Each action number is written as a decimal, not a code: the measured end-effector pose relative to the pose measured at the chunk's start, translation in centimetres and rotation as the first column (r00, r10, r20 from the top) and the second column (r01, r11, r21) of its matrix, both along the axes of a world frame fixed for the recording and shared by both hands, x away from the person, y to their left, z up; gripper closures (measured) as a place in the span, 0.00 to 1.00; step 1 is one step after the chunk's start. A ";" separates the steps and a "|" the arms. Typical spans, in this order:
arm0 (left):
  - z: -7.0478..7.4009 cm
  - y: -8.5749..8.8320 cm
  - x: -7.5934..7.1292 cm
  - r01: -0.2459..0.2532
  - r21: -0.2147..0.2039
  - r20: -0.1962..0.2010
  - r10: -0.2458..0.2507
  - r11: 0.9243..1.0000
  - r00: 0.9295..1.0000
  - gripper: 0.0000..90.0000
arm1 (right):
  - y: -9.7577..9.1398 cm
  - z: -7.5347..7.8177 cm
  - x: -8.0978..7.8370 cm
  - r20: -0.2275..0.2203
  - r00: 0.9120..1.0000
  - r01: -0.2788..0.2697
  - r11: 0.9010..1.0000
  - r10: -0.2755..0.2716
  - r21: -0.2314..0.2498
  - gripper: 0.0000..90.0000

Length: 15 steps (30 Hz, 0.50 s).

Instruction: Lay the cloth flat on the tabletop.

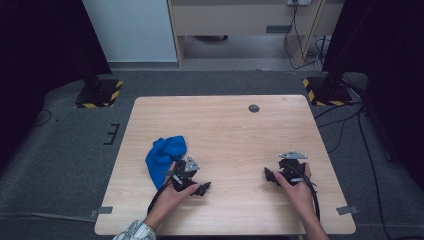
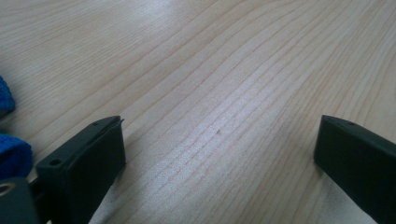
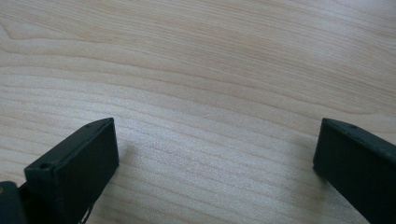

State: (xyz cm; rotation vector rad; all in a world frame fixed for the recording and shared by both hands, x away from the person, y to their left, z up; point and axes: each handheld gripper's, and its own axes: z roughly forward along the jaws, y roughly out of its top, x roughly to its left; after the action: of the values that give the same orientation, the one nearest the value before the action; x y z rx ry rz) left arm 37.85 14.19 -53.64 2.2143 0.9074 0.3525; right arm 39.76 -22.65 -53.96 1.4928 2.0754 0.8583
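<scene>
Blue cloth point(image 1: 165, 159) lay crumpled on the left part of the counter point(image 1: 225, 125), just beside the left gripper point(image 1: 200, 189) and on its far-left side; in the left gripper view its knitted edge point(image 2: 14, 156) showed at the left margin, close to the left jaw but not between the jaws. The left gripper, held in a hand point(image 1: 172, 194) coming in from the near edge, had its jaws spread wide with bare wood between them and nothing in its hold. The right gripper point(image 1: 271, 175), held in the other hand point(image 1: 295, 187) on the near right of the counter, also stood wide open and empty over bare wood point(image 3: 215, 121).

The counter was a pale wood-grain board with a small dark round cap point(image 1: 254, 108) set in it near the far edge. It stood on grey carpet point(image 1: 65, 150). Two black stands with yellow-and-black striped bases point(image 1: 100, 94) rose at the far left and far right corners. Cables point(image 1: 345, 125) trailed across the floor on the right. Grey tape tabs point(image 1: 102, 210) marked the near corners. A light cabinet point(image 1: 131, 30) and wooden furniture point(image 1: 240, 20) stood against the far side of the room.
</scene>
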 end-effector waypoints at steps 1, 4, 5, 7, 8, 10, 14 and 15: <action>0.1 0.0 0.0 0.003 -0.008 -0.003 -0.003 1.000 1.000 0.02 | 0.0 0.0 0.0 0.000 1.000 0.000 1.000 0.000 0.000 0.00; 1.1 0.1 -0.2 0.008 -0.050 0.018 -0.007 0.999 1.000 0.04 | 0.0 0.0 0.0 0.000 1.000 -0.002 1.000 0.002 0.000 0.00; 1.1 0.1 -0.2 0.008 -0.050 0.018 -0.007 0.999 1.000 0.04 | 0.0 0.0 0.0 0.000 1.000 -0.004 1.000 0.004 -0.002 0.00; 1.8 0.3 -0.4 0.009 -0.078 0.037 -0.006 0.997 0.999 0.04 | 0.0 0.0 0.0 0.000 1.000 -0.007 1.000 0.007 -0.002 0.00; 2.7 0.8 -0.7 0.004 -0.114 0.057 0.003 0.993 0.998 0.04 | 0.0 0.0 -0.1 -0.001 1.000 -0.011 1.000 0.011 -0.001 0.00; 3.8 1.4 -0.9 0.001 -0.135 0.088 0.011 0.991 0.996 0.05 | 0.0 0.0 -0.1 -0.002 1.000 -0.013 1.000 0.013 -0.001 0.00; 6.1 3.9 -0.5 -0.016 -0.184 0.100 0.035 0.983 0.994 0.05 | -0.1 0.0 -0.1 -0.004 1.000 -0.019 1.000 0.019 -0.002 0.00; 6.1 3.9 -0.5 -0.016 -0.184 0.100 0.035 0.983 0.994 0.05 | -0.1 0.0 -0.1 -0.004 1.000 -0.019 1.000 0.019 -0.002 0.00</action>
State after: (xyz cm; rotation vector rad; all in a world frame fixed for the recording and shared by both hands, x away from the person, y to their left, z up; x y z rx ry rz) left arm 37.36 18.04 -47.58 2.0001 0.8773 0.3761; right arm 39.64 -22.73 -53.92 1.4767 2.0964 0.8603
